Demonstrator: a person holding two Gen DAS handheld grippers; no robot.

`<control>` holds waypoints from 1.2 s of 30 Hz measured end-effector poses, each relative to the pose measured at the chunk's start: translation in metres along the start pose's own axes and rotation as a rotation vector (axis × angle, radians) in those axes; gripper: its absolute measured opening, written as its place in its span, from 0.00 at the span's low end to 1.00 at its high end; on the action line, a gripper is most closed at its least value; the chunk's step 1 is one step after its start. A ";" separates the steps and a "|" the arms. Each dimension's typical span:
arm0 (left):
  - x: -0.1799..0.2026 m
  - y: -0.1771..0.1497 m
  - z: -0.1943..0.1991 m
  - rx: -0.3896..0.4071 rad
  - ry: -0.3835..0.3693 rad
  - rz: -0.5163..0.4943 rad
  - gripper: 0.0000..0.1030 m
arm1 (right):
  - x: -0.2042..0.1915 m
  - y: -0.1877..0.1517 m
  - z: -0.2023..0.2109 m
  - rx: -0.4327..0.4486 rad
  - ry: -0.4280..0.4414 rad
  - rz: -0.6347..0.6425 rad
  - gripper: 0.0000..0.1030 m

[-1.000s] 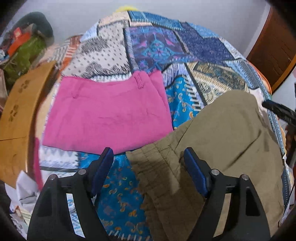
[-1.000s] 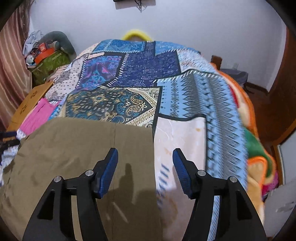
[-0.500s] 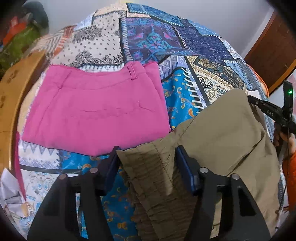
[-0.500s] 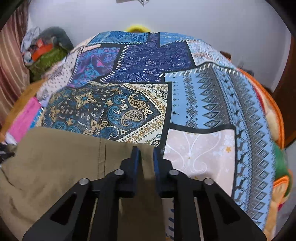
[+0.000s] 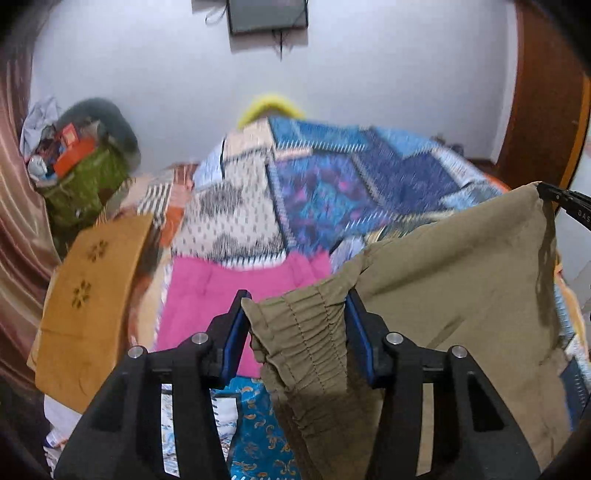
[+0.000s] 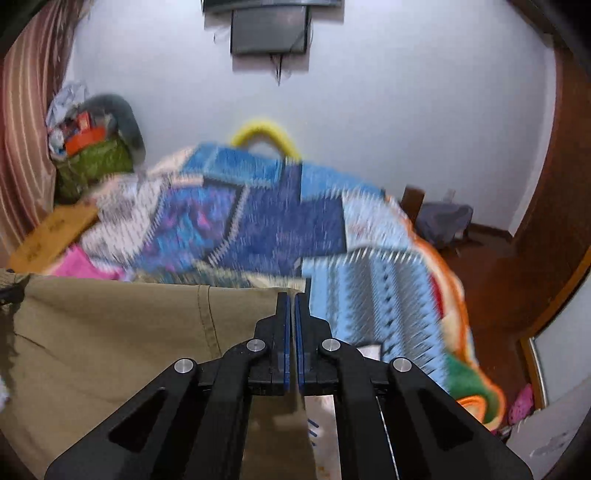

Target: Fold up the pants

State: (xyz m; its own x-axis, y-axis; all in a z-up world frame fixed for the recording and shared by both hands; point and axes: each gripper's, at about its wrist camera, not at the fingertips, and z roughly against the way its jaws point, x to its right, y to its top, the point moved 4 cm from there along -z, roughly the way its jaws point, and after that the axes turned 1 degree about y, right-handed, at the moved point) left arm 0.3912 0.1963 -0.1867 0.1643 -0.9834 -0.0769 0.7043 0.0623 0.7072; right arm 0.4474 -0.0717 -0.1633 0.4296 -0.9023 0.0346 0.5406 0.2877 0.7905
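Note:
Olive pants [image 5: 461, 277] hang stretched between my two grippers above the bed. My left gripper [image 5: 297, 295] has the gathered elastic waistband bunched between its blue pads, and its jaws are still closing on it. My right gripper [image 6: 291, 295] is shut on the far corner of the olive pants [image 6: 110, 332], with a thin edge of cloth pinched between the pads. In the left wrist view that right gripper [image 5: 561, 199] shows at the right edge, holding up the cloth's corner. The lower part of the pants drops out of view.
Folded pink pants [image 5: 207, 291] lie on the patchwork quilt [image 5: 332, 184] to the left. A brown cardboard sheet [image 5: 88, 288] and a stuffed green bag [image 5: 81, 184] stand left of the bed. A wooden door [image 5: 546, 92] is on the right, and a wall screen [image 5: 267, 14] hangs above.
Both grippers closed on the olive pants and rose, lifting the cloth off the quilt. Both views have tilted up toward the wall.

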 end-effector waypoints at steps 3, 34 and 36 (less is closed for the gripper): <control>0.002 0.003 0.026 0.023 -0.035 -0.004 0.49 | 0.003 0.012 0.036 0.051 0.021 -0.031 0.01; 0.027 -0.209 0.147 -0.094 -0.164 -0.161 0.50 | -0.036 -0.210 0.209 -0.131 0.194 -0.183 0.03; 0.027 -0.222 0.146 -0.123 -0.161 -0.164 0.50 | -0.040 -0.225 0.208 -0.162 0.195 -0.191 0.03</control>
State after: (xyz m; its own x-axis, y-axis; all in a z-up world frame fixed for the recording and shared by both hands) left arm 0.1382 0.1311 -0.2434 -0.0639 -0.9959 -0.0638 0.7926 -0.0895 0.6032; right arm 0.1584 -0.1673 -0.2152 0.4316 -0.8709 -0.2350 0.7261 0.1808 0.6634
